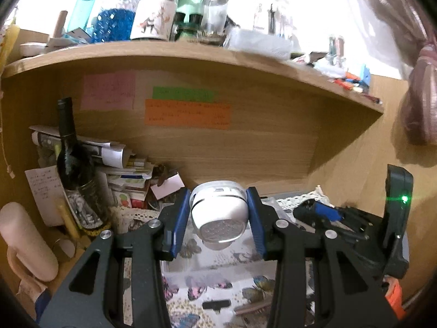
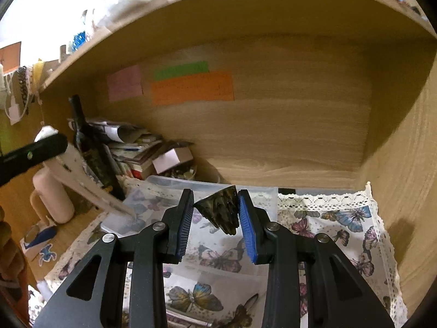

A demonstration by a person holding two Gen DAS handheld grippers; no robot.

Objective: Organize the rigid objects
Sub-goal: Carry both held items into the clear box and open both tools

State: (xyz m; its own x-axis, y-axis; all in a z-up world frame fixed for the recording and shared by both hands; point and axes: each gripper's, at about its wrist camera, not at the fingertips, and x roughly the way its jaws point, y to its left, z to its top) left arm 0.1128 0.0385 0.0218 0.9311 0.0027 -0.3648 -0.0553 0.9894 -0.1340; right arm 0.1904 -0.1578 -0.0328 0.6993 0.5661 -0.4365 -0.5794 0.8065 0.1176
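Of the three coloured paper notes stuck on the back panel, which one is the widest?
The orange note, lowest of the three, directly under the narrower green strip; the pink note sits left of both.

Right gripper [image 2: 217, 213] clamped on dark mottled hair claw [image 2: 221, 210] (teeth pointing down), held above butterfly-print cloth [image 2: 336, 227]; clear plastic box [image 2: 207, 184] behind.

Under the shelf [image 1: 191, 54], a bottle [image 1: 72, 161] stands at the left, in front of a pile of papers [image 1: 120, 161]. Three paper notes [image 1: 188, 114] are on the back wall behind. A butterfly cloth [image 2: 341, 227] lies on the surface, to the right of the bottle.
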